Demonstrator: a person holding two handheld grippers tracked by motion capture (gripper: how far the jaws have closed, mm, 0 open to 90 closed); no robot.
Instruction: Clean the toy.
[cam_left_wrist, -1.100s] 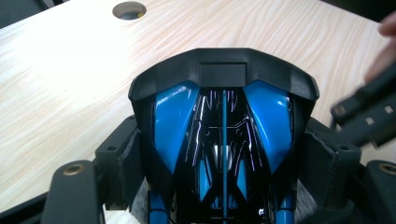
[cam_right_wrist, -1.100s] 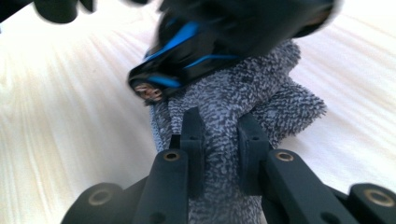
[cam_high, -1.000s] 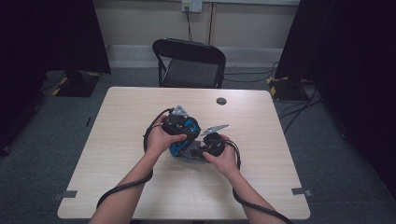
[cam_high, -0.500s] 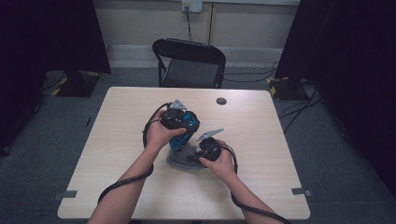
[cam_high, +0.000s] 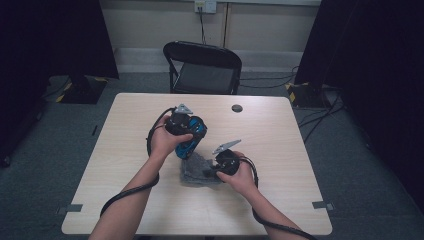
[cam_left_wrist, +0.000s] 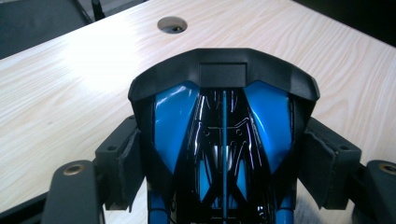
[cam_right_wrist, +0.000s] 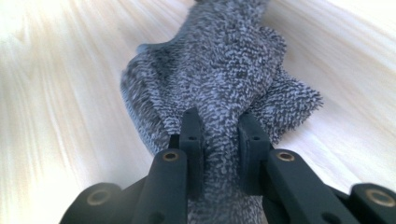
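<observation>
Right, your left hand-held gripper (cam_high: 190, 142) clamps the blue-and-black toy car (cam_left_wrist: 223, 140), lifted near the table (cam_high: 280, 130) middle. Your right hand-held gripper (cam_right_wrist: 219, 140) pinches the grey cloth (cam_right_wrist: 219, 70) just beside it. Both gripped; the wiping looks not yet done.

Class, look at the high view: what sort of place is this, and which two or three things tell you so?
Probably an indoor recording or test room, not a home: a bare wooden table on grey carpet, black curtains at both sides, a folding chair, and cables trailing on the floor.
</observation>
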